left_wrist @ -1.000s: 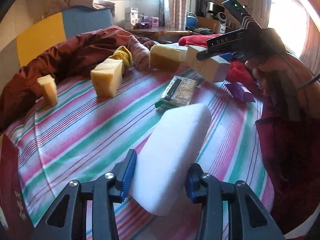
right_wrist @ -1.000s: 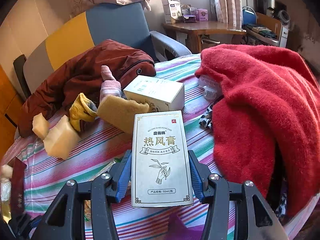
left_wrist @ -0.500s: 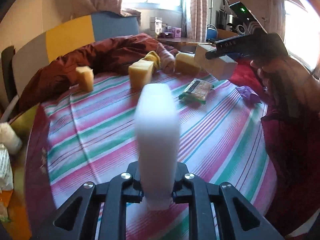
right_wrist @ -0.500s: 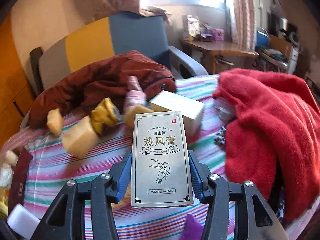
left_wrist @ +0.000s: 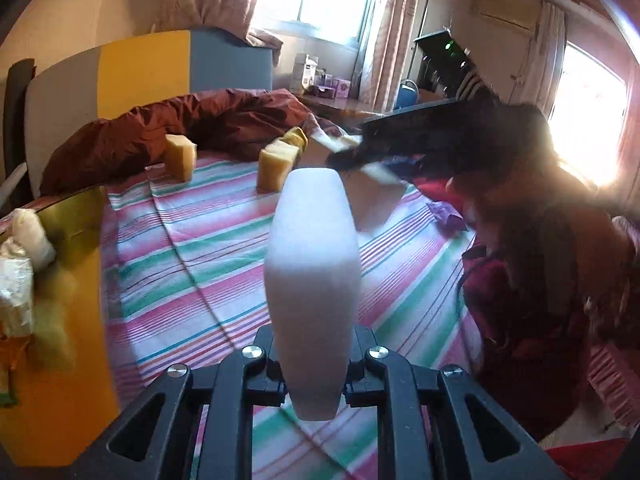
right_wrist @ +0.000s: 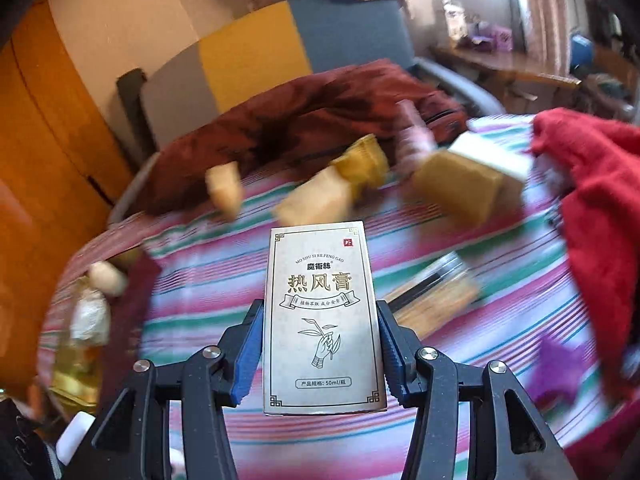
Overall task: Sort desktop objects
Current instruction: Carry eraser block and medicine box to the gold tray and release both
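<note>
Left wrist view: left gripper [left_wrist: 316, 380] squeezes the white sponge [left_wrist: 314, 280]; right gripper [right_wrist: 320, 356] clamps the printed box [right_wrist: 322, 320]. Carry both steadily, without squeezing harder.

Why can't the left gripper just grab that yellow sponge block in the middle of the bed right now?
Probably not yet. The left gripper is already shut on the white sponge, so its jaws are full. The yellow sponge block lies unblocked across the striped sheet.

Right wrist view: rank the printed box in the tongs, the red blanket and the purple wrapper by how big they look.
1. Red blanket, though cut off by the frame edge.
2. Printed box, but it sits close to the camera, so it looks bigger than it is.
3. Purple wrapper, blurred.
</note>
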Demonstrator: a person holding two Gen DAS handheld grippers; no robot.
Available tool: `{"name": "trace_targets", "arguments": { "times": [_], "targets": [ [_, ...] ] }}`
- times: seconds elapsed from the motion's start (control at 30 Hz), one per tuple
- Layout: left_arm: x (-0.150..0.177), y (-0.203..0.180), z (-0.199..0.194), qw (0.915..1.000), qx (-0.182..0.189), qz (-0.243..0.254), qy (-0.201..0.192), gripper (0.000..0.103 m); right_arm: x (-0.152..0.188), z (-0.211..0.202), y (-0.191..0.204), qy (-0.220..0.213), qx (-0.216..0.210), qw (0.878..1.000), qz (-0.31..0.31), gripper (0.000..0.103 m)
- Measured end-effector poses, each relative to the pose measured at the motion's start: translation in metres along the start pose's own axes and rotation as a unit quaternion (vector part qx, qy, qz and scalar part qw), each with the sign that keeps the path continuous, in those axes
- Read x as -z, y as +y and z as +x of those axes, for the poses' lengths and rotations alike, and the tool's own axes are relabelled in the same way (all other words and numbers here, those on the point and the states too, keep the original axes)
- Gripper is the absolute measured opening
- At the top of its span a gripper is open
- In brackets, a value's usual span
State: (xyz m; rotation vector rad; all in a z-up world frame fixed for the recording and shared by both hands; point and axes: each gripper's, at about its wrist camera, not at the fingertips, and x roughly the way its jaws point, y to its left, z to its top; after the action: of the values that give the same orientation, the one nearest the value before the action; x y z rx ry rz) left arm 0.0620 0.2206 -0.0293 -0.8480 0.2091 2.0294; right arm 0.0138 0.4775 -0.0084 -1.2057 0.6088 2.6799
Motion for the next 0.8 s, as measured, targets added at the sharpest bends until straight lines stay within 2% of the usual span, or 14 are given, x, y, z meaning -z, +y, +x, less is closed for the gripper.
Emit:
{"name": "trace_targets", "arguments": {
  "times": [0.2,0.37,0.53,0.73,0.8],
  "targets": [
    [0.004,0.035,-0.038,0.9983,-0.002,-0.055,-0.02,0.017,0.023,0.0,0.069,0.011,-0.049,0.998,-0.031,0.053],
    [0.008,0.072,-0.066,0.9944,-0.027,-0.098,-0.028,0.017,0.025,0.002,0.126,0.016,-0.082,0.995,-0.056,0.053],
    [0.017,0.118,-0.095,0.9869,-0.052,-0.147,-0.042,0.017,0.029,0.01,0.179,0.027,-0.114,0.99,-0.084,0.053],
    [0.022,0.181,-0.121,0.9754,-0.102,-0.189,-0.049,0.017,0.035,0.032,0.231,0.05,-0.123,0.985,-0.112,0.053],
    [0.022,0.202,-0.125,0.9713,-0.121,-0.2,-0.046,0.018,0.031,0.045,0.246,0.051,-0.111,0.986,-0.118,0.053]
  ]
}}
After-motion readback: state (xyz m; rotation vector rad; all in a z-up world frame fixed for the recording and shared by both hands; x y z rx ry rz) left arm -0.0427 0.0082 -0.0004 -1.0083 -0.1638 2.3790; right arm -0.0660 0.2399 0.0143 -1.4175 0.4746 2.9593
